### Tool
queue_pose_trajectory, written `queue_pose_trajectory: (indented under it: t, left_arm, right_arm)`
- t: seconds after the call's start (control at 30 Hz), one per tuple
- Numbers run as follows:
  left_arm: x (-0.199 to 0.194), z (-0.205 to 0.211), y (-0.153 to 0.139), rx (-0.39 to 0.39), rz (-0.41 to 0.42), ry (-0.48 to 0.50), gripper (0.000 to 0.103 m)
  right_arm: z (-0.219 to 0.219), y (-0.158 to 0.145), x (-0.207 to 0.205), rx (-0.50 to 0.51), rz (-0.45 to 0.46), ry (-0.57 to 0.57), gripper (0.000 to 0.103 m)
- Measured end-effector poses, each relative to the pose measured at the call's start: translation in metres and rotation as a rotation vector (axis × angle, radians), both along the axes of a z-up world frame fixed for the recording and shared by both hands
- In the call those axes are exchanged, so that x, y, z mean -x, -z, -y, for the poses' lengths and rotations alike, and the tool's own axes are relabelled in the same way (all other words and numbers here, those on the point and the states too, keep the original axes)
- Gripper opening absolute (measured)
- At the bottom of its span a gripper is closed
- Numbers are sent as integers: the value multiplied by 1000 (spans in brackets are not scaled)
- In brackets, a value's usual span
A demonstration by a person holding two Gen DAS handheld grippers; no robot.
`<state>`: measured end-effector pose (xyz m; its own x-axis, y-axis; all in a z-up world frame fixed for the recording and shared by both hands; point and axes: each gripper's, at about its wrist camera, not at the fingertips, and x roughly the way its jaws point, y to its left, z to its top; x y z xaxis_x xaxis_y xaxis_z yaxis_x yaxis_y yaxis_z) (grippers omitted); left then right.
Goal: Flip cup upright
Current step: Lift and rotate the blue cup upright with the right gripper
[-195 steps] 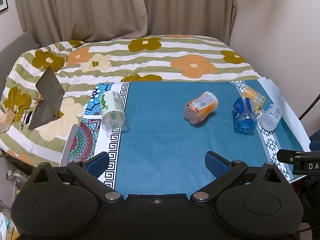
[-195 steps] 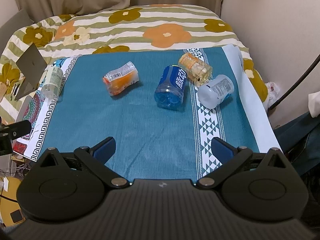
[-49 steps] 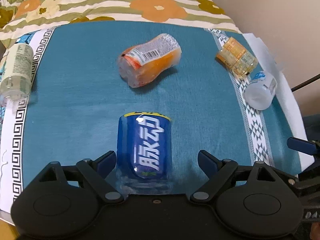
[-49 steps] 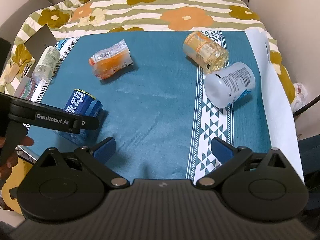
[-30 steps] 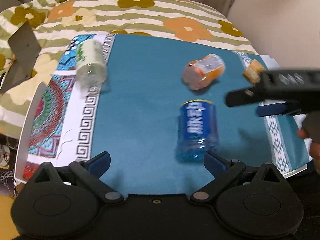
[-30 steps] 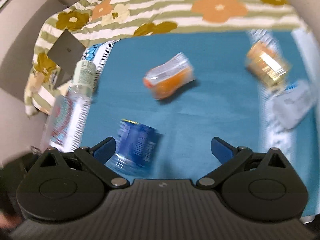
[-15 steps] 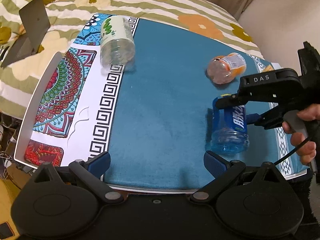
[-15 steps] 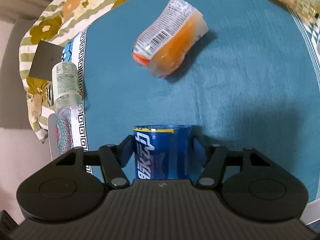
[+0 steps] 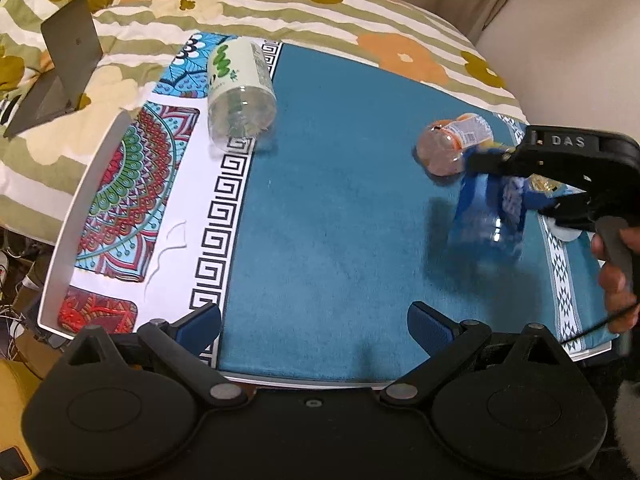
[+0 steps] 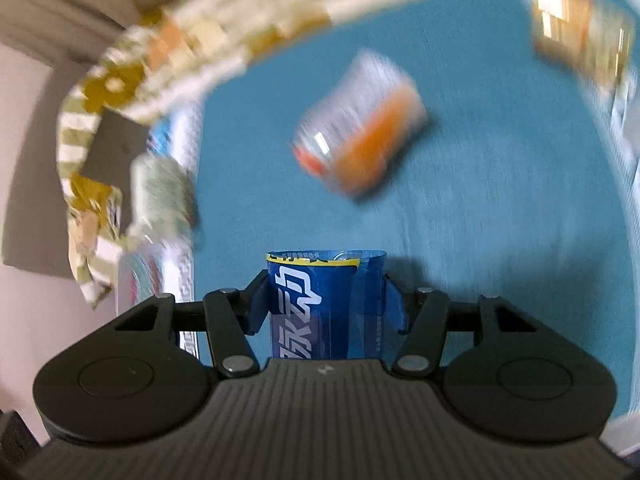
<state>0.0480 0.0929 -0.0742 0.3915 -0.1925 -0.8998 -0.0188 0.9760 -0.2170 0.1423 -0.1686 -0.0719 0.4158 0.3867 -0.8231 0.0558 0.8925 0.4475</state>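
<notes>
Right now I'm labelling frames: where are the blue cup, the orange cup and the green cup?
Blue cup (image 10: 316, 304), right wrist view, on its label.
Orange cup (image 9: 448, 150), left wrist view, on its clear body.
Green cup (image 9: 236, 72), left wrist view, on its printed label.

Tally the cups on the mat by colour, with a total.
Blue: 1, the blue cup, clamped in the right hand-held gripper
Orange: 1, the orange cup
Green-and-white: 1, the green-printed cup
Amber: 1, the amber cup, blurred
Total: 4 clearly countable
</notes>
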Motion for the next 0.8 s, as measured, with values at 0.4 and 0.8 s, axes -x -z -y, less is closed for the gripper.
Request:
queue_pose_trajectory:
  t: [0.4, 0.8]
  left_arm:
    - [-1, -3, 8, -64, -11, 55, 101]
    - [-8, 3, 14, -85, -7, 106, 101]
  right_arm:
    - [-51, 33, 58, 391, 581, 51, 72]
    - [-62, 48, 71, 448, 646, 46, 72]
